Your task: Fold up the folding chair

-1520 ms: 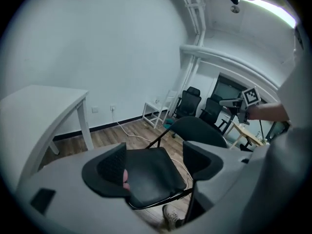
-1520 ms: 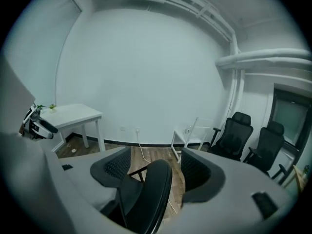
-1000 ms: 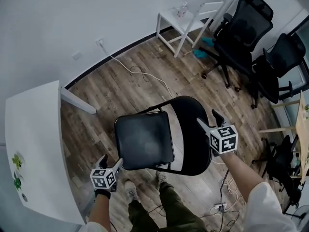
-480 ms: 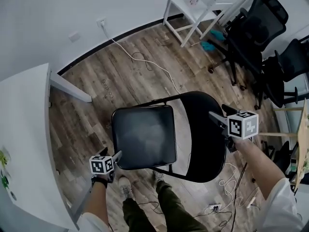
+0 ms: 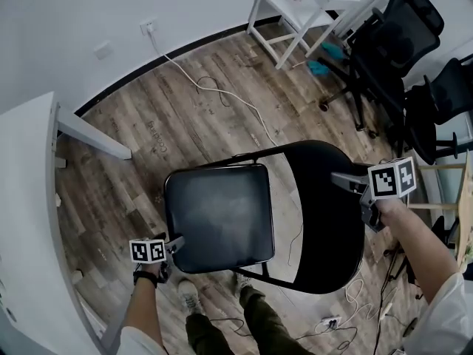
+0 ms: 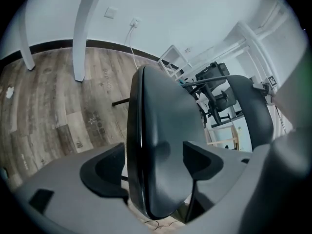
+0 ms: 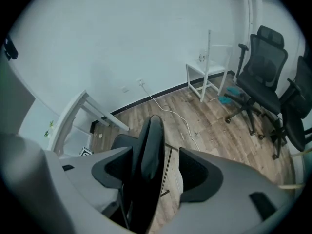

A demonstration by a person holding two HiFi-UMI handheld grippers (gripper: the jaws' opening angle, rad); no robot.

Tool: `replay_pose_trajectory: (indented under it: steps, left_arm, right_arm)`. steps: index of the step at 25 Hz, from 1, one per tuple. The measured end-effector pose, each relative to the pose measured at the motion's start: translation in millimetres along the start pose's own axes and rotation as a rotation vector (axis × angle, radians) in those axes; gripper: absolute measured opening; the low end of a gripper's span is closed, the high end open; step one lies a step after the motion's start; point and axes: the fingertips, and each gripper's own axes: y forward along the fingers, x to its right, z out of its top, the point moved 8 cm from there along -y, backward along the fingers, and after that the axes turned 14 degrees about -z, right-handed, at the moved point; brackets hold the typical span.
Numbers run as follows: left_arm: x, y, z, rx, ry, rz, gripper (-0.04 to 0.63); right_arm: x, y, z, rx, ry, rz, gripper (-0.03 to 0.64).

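Observation:
The black folding chair stands unfolded on the wood floor, with its seat (image 5: 218,217) to the left of its backrest (image 5: 325,213). My left gripper (image 5: 176,244) is at the seat's near left corner. In the left gripper view the seat (image 6: 161,130) runs edge-on between the spread jaws of this gripper (image 6: 153,165). My right gripper (image 5: 344,181) is at the backrest's right rim. In the right gripper view the backrest (image 7: 151,150) stands between the jaws of that gripper (image 7: 156,172), close to the left pad (image 7: 114,169) and clear of the right one. These jaws have just been closing a little.
A white table (image 5: 26,220) fills the left side. Black office chairs (image 5: 392,43) and a small white side table (image 5: 284,6) stand at the back right. A white cable (image 5: 222,98) snakes over the floor. The person's feet (image 5: 188,296) are under the chair's near edge.
Both grippers have come down. The left one now straddles the seat's near left corner. The right one has moved right along the backrest to its rim, which now sits between its jaws.

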Motion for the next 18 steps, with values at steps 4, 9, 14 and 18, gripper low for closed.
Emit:
replay_pose_trajectory:
  steps: [4, 9, 14, 18]
  left_arm:
    - [-15.2, 17.5, 0.8, 0.001, -0.032, -0.06, 0.373]
    - [-35.3, 31.5, -3.7, 0.008, -0.13, -0.157, 0.377]
    - [-54.2, 45.0, -15.8, 0.048, -0.28, -0.376, 0.411]
    - [-56.8, 49.8, -16.2, 0.023, -0.297, -0.452, 0.413]
  right_arm:
    - [-6.6, 9.1, 8.1, -0.037, 0.02, 0.03, 0.246]
    - [-15.4, 23.2, 9.8, -0.135, -0.003, 0.041, 0.189]
    - [-15.1, 25.3, 8.8, -0.166, 0.021, 0.093, 0.163]
    - [-12.4, 25.4, 6.8, -0.181, 0.022, 0.143, 0.127]
